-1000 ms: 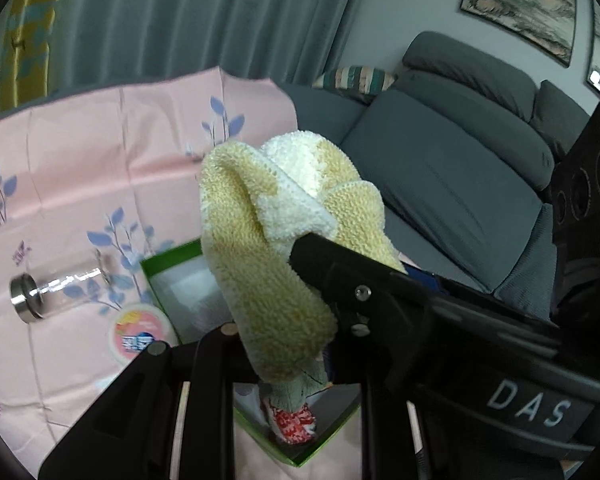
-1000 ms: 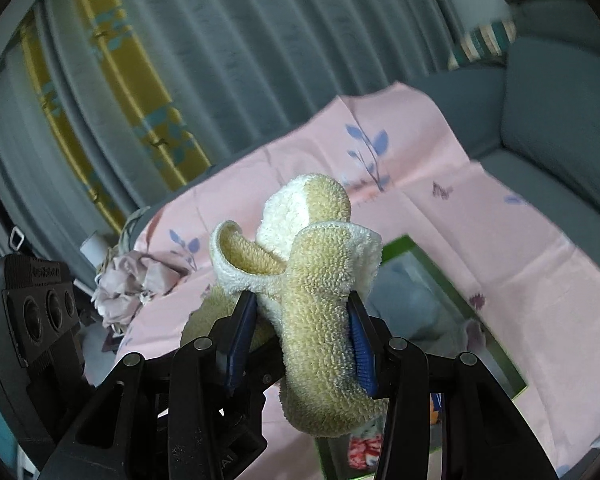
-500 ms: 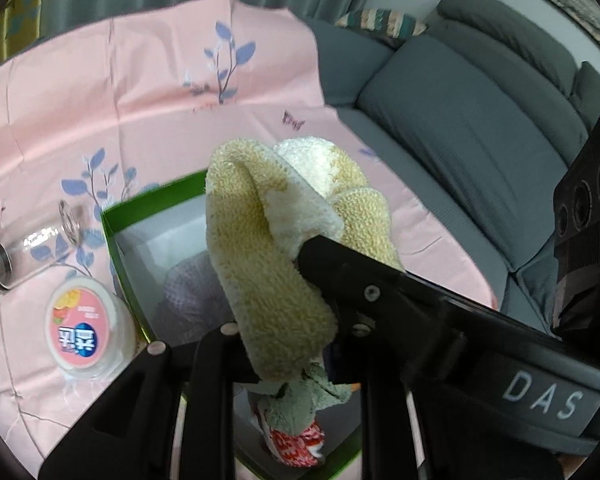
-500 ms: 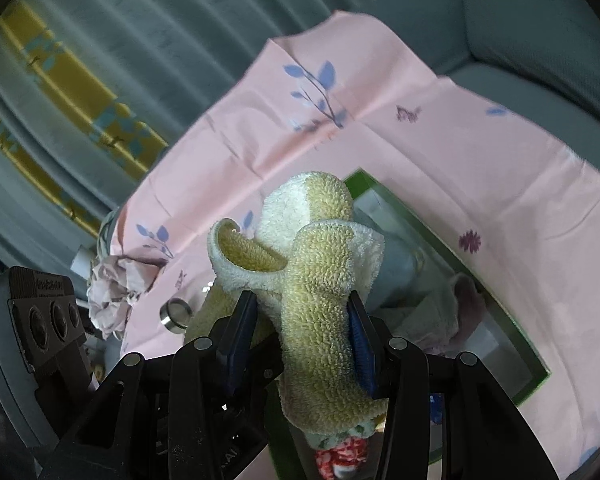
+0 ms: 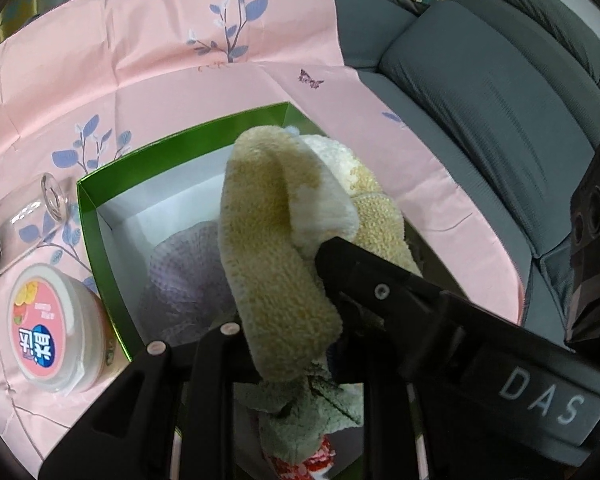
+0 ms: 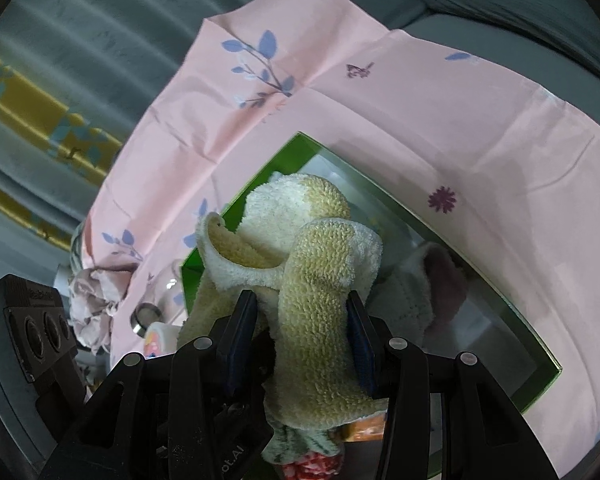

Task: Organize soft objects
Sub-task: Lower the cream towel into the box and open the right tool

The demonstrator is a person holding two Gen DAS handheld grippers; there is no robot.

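Observation:
A fuzzy yellow-and-cream cloth (image 5: 268,240) hangs over an open green box (image 5: 96,216) with a white inside. My left gripper (image 5: 292,340) grips the cloth's lower part; its jaws are opening slightly with the cloth still between them. My right gripper (image 6: 300,320) is shut on the same cloth (image 6: 312,280), blue pads (image 6: 242,320) pressing both sides. The right gripper's black finger (image 5: 380,280) crosses the left wrist view. In the box (image 6: 284,156) lie a lilac knit piece (image 5: 188,272) and a green-and-red fuzzy item (image 5: 300,420).
A glass jar (image 5: 20,216) lies on its side and a round pink-lidded tub (image 5: 44,332) stands left of the box on the pink flowered cloth (image 5: 180,60). A grey sofa (image 5: 480,100) runs along the right. Crumpled pink fabric (image 6: 96,300) sits beyond the tub.
Both grippers have come down with the cloth towards the box and tilted more downward. The box now fills much more of both views.

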